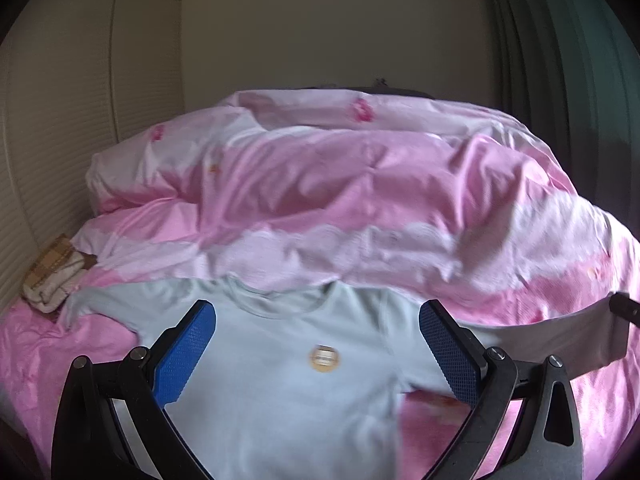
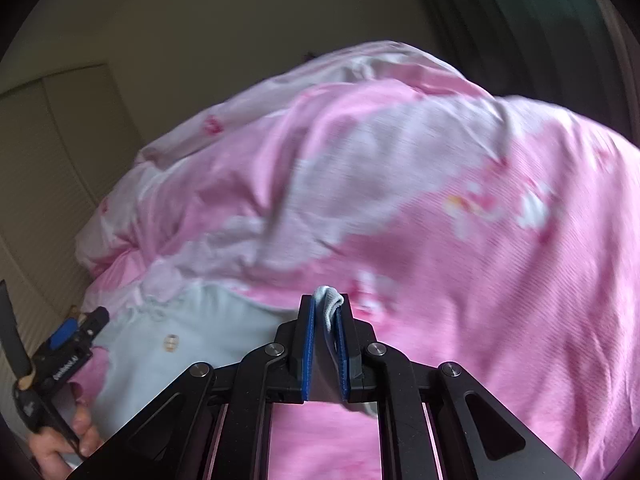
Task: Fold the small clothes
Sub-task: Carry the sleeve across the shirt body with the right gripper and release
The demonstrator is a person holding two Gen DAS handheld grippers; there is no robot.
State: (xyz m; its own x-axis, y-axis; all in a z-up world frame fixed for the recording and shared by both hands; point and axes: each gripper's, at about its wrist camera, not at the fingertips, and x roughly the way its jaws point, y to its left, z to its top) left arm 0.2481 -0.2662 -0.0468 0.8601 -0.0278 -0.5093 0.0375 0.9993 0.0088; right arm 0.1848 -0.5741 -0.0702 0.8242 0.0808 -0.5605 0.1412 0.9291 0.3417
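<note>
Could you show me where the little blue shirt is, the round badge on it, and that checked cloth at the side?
Shirt (image 1: 280,400): left wrist view, chest fabric.
Badge (image 1: 324,357): left wrist view, centre of the round patch.
Checked cloth (image 1: 52,276): left wrist view, its folded top.

Pale blue shirt (image 1: 288,360) with tan round badge (image 1: 324,357); pink-and-white blotched quilt (image 1: 340,184); blue-padded black fingers (image 1: 192,344); tan checked cloth (image 1: 50,268) at left edge.

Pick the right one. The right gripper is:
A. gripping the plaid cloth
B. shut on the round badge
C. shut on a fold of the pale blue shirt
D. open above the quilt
C: the right gripper pinches a fold of the pale blue shirt between its pads.
</note>
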